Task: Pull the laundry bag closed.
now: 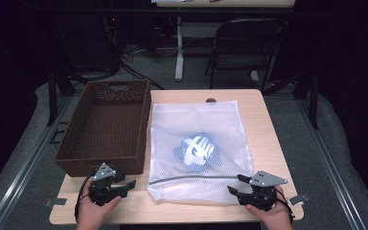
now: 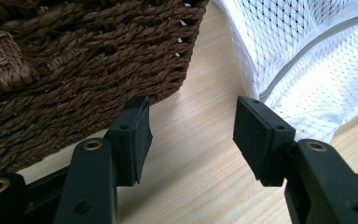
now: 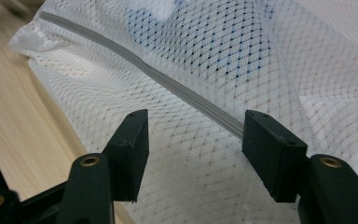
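Both my grippers sit at the near edge of the table [image 1: 268,129], nothing held. Left gripper [image 1: 124,184] has its jaws wide apart, hovering over bare wood between the brown wicker basket [image 1: 106,125] corner and the near left corner of the white mesh bag [image 1: 196,148]. Right gripper [image 1: 237,184] is also wide, jaws set either side of the mesh near the bag's near right corner, with the grey zipper [image 3: 168,84] running just beyond them. Can't tell if the pads touch the fabric.

The bag lies flat on the table, just beside the basket's right wall, zipper along the near edge. Inside, near the middle, there's a blue-and-white item [image 1: 196,148], looks like bundled cloth; can't make out what.

My read on handling: mesh is thin, soft and limp, so it will sag and fold when lifted from one point, and the contents will slide to the low end. Light overall. Mesh is slippery on the wood, so a pinch may drag it. Best hold is probably the zipper seam or a corner, where the fabric is doubled and stiffer, one gripper at each near corner.

No brand, label or readable writing anywhere on the bag, the basket or the table
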### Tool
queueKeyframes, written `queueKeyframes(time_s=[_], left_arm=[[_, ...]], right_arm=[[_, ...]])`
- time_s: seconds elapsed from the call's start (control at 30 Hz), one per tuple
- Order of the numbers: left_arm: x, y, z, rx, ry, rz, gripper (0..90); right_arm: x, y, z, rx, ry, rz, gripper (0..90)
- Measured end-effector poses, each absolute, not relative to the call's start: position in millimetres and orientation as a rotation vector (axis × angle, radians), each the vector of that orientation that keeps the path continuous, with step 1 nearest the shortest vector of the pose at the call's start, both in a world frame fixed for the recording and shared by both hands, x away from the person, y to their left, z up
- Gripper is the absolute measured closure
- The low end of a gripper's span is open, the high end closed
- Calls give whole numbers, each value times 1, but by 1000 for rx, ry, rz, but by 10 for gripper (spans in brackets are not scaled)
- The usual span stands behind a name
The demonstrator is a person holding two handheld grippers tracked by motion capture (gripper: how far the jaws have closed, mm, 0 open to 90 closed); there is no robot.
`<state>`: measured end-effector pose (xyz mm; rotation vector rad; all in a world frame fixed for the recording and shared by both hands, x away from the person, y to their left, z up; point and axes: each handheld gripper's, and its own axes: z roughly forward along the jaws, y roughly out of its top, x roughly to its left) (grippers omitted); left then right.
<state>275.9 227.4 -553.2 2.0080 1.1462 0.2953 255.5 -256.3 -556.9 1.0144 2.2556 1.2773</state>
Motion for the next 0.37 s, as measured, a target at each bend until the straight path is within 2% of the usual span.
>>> queueKeyframes(time_s=[0.37], left_arm=[[277,229,-555,2012,1169,297,450]], right_arm=[[258,-262,-556,1029,2233,1288,411]])
